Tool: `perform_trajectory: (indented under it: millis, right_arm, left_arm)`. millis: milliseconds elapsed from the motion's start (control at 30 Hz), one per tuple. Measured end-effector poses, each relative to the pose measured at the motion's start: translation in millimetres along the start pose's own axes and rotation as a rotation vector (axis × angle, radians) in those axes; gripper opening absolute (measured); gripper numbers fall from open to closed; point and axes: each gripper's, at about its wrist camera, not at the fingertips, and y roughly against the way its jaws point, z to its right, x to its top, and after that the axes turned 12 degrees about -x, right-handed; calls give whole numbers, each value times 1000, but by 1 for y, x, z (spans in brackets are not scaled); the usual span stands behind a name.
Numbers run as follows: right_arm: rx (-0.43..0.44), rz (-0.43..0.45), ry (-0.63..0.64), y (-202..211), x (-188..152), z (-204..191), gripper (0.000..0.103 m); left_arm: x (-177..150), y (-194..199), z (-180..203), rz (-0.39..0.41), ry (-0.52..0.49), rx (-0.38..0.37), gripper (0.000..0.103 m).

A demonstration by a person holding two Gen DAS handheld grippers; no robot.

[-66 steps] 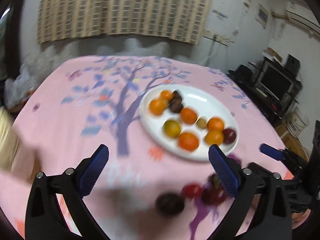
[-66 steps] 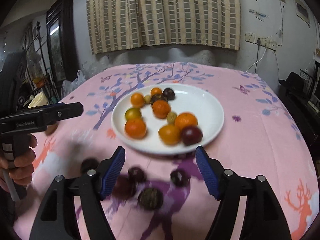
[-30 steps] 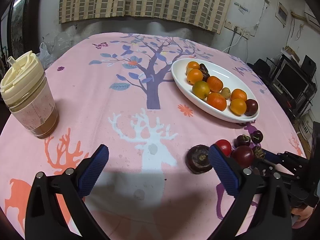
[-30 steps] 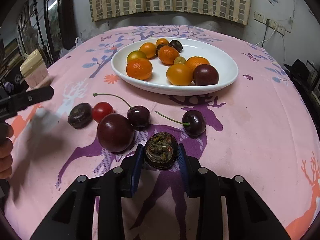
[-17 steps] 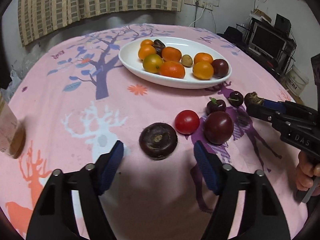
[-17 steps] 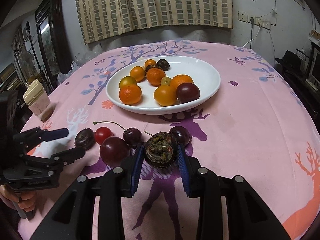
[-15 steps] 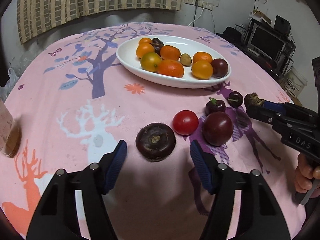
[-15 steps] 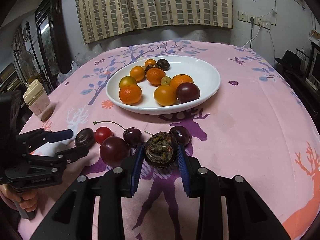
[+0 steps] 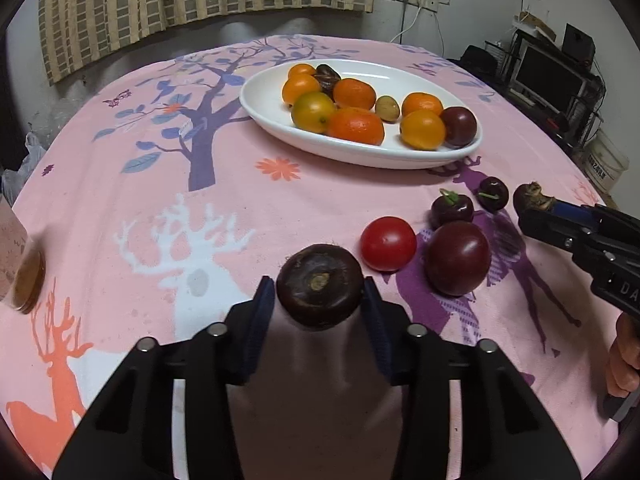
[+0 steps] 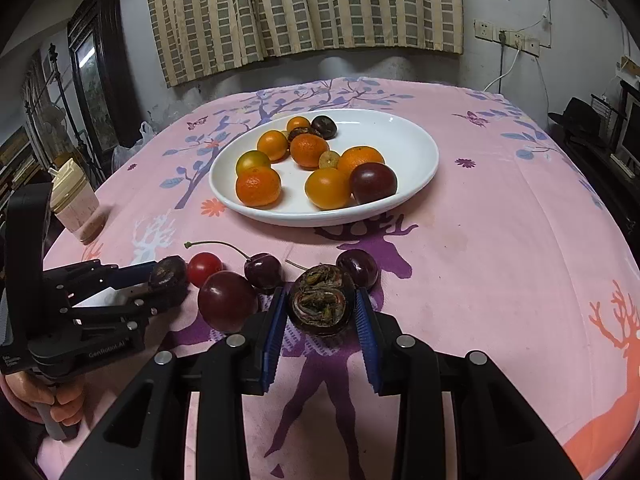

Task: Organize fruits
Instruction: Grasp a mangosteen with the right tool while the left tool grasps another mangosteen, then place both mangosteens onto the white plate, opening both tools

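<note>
2 dark round fruits (image 9: 319,297) (image 10: 322,300), stem ends toward each camera

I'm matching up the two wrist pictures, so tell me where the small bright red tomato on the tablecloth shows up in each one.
Left wrist view: the red tomato lies right of centre, between the dark round fruit in the left tongs and the big plum.
Right wrist view: the tomato lies lower left, beside the left tongs' tips.
Shared landmark: the white plate of oranges behind it.
</note>
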Motion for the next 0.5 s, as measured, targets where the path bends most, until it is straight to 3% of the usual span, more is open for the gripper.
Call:
perform_trajectory:
  millis: [233,367,500]
  right_arm:
    - [-2,5,-2,2,0,0,35]
    - [19,24,-23,9,4,1,35]
    - [31,103,-72,20,28,11,35]
  left_arm:
    - [-7,11,3,2,11,-7,41]
    - [0,31,-1,44,62,-89,41]
    - [33,42,-4,81,80,-165,41]
